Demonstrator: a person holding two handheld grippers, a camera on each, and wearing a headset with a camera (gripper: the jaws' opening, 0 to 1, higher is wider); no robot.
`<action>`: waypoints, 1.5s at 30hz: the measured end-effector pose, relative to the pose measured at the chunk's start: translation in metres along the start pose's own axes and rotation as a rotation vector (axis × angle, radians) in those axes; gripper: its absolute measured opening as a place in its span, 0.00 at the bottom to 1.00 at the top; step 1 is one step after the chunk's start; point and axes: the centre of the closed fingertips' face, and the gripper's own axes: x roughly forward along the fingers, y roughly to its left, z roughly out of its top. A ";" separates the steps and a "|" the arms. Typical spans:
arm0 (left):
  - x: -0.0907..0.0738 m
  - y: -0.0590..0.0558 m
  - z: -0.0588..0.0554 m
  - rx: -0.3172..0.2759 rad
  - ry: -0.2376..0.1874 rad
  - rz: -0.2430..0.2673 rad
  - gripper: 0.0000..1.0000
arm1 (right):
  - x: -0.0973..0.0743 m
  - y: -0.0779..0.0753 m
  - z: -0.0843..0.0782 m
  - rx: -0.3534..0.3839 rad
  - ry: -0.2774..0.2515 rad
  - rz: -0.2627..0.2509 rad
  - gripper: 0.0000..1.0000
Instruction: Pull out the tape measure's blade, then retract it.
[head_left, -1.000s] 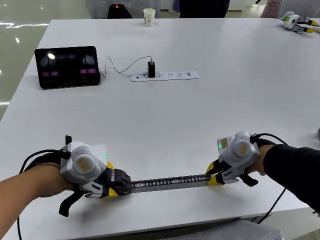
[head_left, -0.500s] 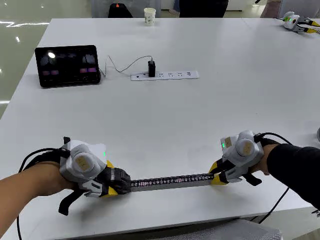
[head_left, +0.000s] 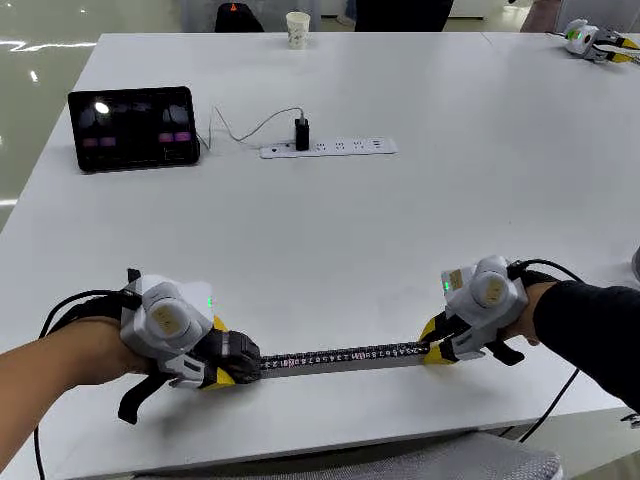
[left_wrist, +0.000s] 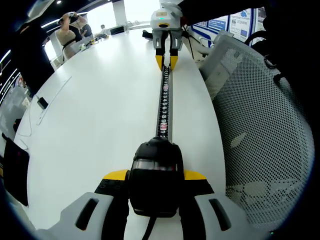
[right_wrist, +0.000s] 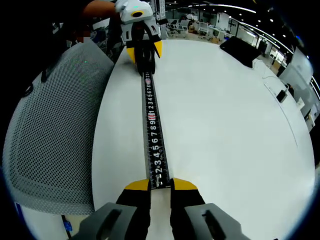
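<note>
A person at a white table (head_left: 400, 230) held a two-jaw gripper in each hand, with a tape measure stretched between them along the near edge. The left gripper (head_left: 222, 355) had its yellow-tipped jaws pressed in on either side of the black tape measure case (left_wrist: 156, 172), which rested on the tabletop. The right gripper (right_wrist: 160, 184) had its jaws closed together, pinching the free end of the blade (right_wrist: 152, 125). The blade lay flat and straight on the table, with its printed numbers facing up. Compared with a second earlier, the right gripper had drifted a little further from the case while the case stayed put. That left slightly more blade showing between the two tools. The shift was small, and the headset camera had also moved a little. The change suggested that the pull-out step was still under way or close to finishing, with the retraction not yet begun. Farther back on the table sat a dark tablet (head_left: 131, 128), a white power strip (head_left: 330, 149) with a plug in it, and a paper cup (head_left: 298, 30). A mesh chair (left_wrist: 260, 125) stood just off the table's near edge.
</note>
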 end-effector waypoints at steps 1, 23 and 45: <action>0.000 0.000 0.000 0.002 0.000 -0.001 0.33 | 0.000 0.000 0.000 -0.003 0.005 0.002 0.11; -0.025 0.014 -0.008 -0.255 -0.024 0.092 0.49 | 0.000 0.002 0.001 0.028 0.049 -0.055 0.16; -0.088 0.012 -0.034 -0.613 -0.253 0.327 0.77 | -0.071 -0.001 -0.003 0.393 -0.282 -0.422 0.36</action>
